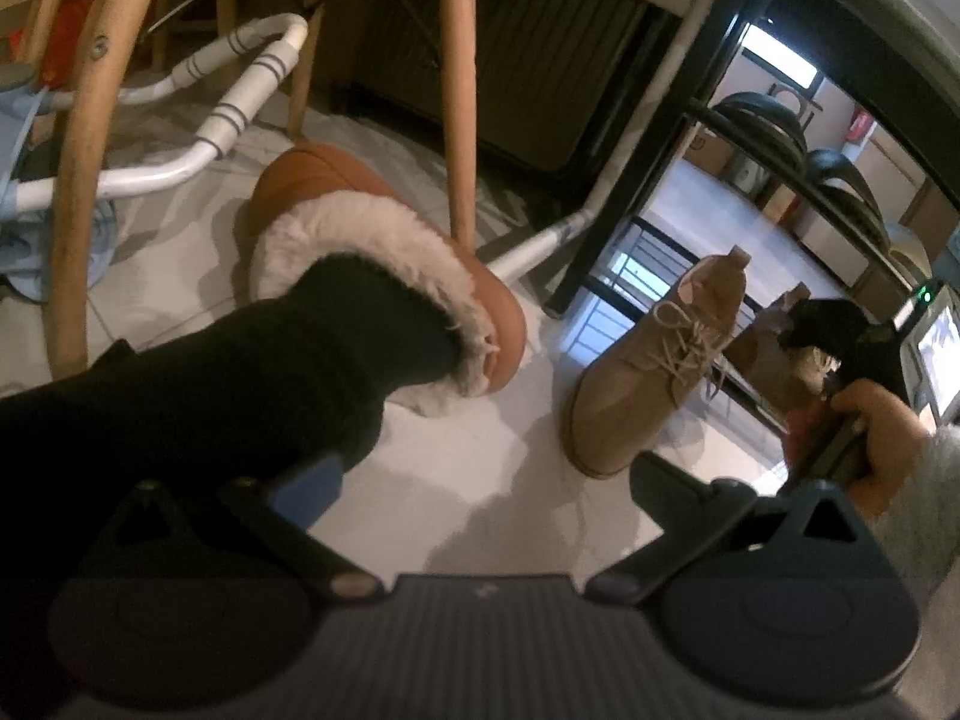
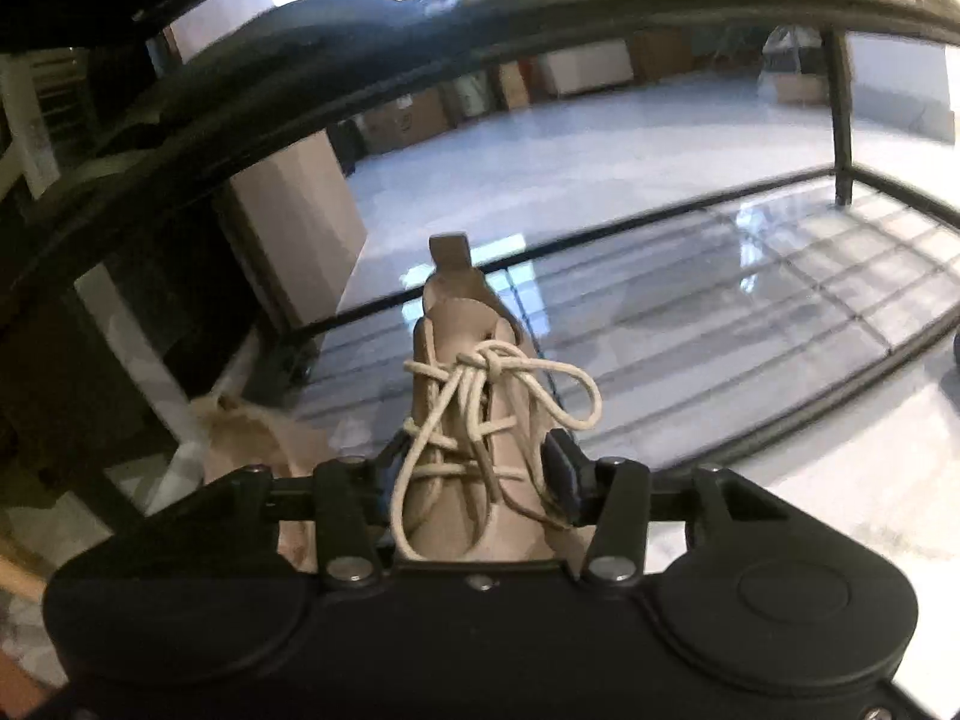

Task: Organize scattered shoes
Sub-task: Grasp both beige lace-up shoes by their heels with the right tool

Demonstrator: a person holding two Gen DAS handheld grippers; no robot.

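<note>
White floor; right claw (image 2: 474,468) grips tan, seemingly suede laced boot (image 2: 474,360).

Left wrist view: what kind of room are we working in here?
Probably a home's tiled living or entry area: a black metal shoe rack, a wooden chair leg and a brown fur-lined boot on the pale floor.

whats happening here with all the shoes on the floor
A person is tidying shoes with two handheld grippers. The right gripper is shut on a tan lace-up boot in front of the black shoe rack. The left gripper is open near a fur-lined brown boot; another tan boot stands beside it.
</note>
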